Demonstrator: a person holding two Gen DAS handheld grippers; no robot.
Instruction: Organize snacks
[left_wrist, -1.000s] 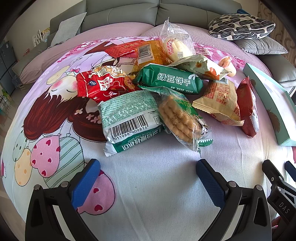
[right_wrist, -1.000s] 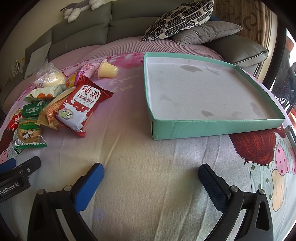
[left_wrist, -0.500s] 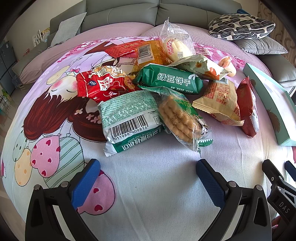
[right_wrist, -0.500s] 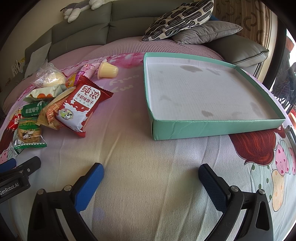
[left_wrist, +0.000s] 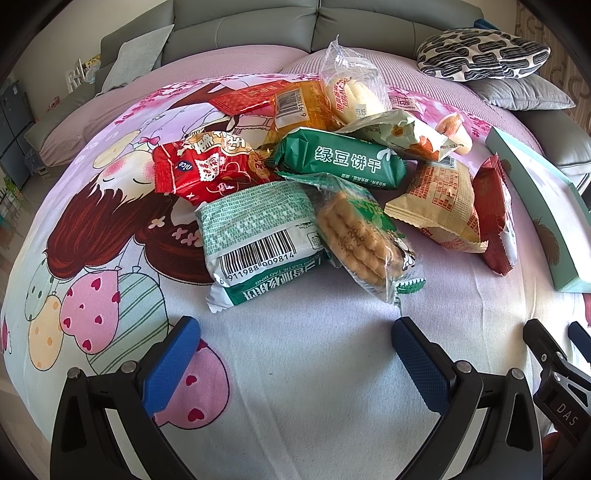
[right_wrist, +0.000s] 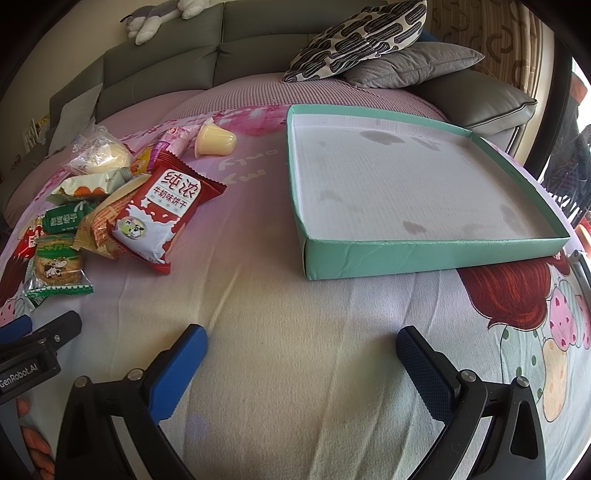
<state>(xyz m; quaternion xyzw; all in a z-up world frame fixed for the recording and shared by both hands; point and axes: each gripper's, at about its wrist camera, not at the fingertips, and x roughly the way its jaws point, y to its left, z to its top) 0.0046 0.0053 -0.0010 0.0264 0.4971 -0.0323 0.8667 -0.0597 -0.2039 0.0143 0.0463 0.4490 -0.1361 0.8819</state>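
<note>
A pile of snack packets lies on a cartoon-print sheet. In the left wrist view a green-and-white barcode packet (left_wrist: 258, 240) and a clear biscuit packet (left_wrist: 364, 240) lie nearest my open, empty left gripper (left_wrist: 295, 332); a dark green packet (left_wrist: 343, 160) and a red packet (left_wrist: 203, 168) lie behind. In the right wrist view an empty teal tray (right_wrist: 406, 254) sits ahead right of my open, empty right gripper (right_wrist: 301, 339). A red milk-biscuit packet (right_wrist: 162, 210) and a yellow jelly cup (right_wrist: 214, 140) lie to the left.
A grey sofa back (left_wrist: 258, 29) curves behind, with a patterned cushion (right_wrist: 354, 37) and a grey cushion (right_wrist: 413, 62) beyond the tray. The tray's edge (left_wrist: 539, 206) shows at the right of the left wrist view. The other gripper's tip (right_wrist: 40, 343) is at far left.
</note>
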